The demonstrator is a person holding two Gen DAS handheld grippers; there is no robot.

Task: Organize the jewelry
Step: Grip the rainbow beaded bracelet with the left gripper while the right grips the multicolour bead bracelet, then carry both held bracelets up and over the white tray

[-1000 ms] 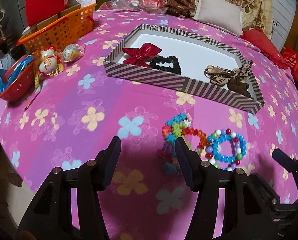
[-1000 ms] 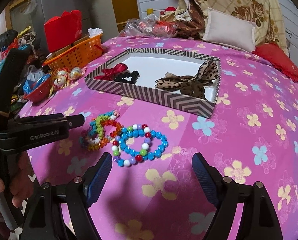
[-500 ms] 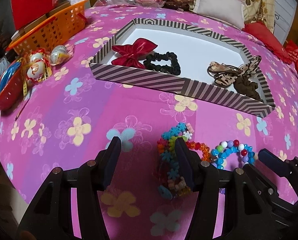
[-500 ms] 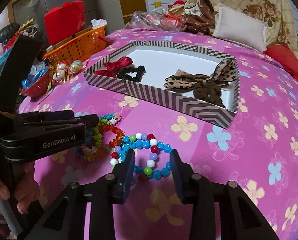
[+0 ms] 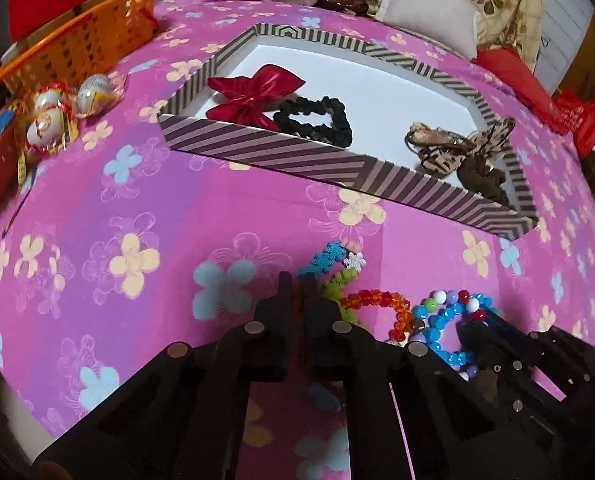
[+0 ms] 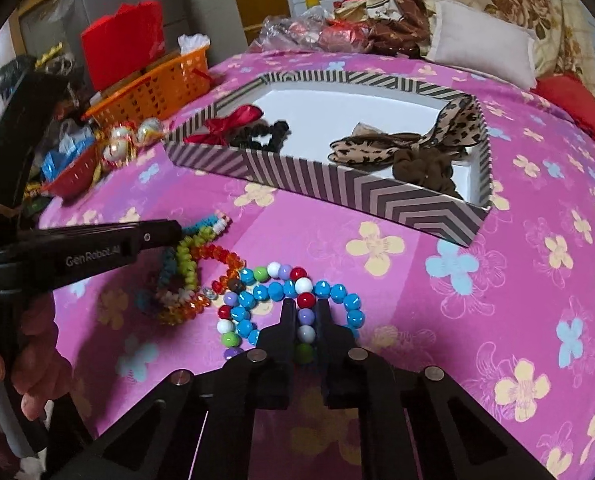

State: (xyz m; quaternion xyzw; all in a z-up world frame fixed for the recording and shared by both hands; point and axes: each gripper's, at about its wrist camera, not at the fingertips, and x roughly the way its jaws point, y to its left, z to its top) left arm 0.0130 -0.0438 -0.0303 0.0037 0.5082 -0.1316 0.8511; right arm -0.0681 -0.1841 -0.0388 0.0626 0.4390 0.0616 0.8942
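On the pink bed [image 6: 477,280], both tools are pinched: right tool [image 6: 306,312] on the bead bracelet [image 6: 289,292], left tool [image 5: 297,288] on the floppy, light snowflake bracelet [image 5: 329,264]; best gripped by the strand.

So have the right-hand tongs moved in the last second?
Yes. The right tongs came forward toward the striped box and closed on the blue bead bracelet.

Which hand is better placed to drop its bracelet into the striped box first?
Right, probably. The right gripper is shut on the blue bead bracelet and faces the striped box. The left gripper grips the snowflake bracelet, tangled with the orange one.
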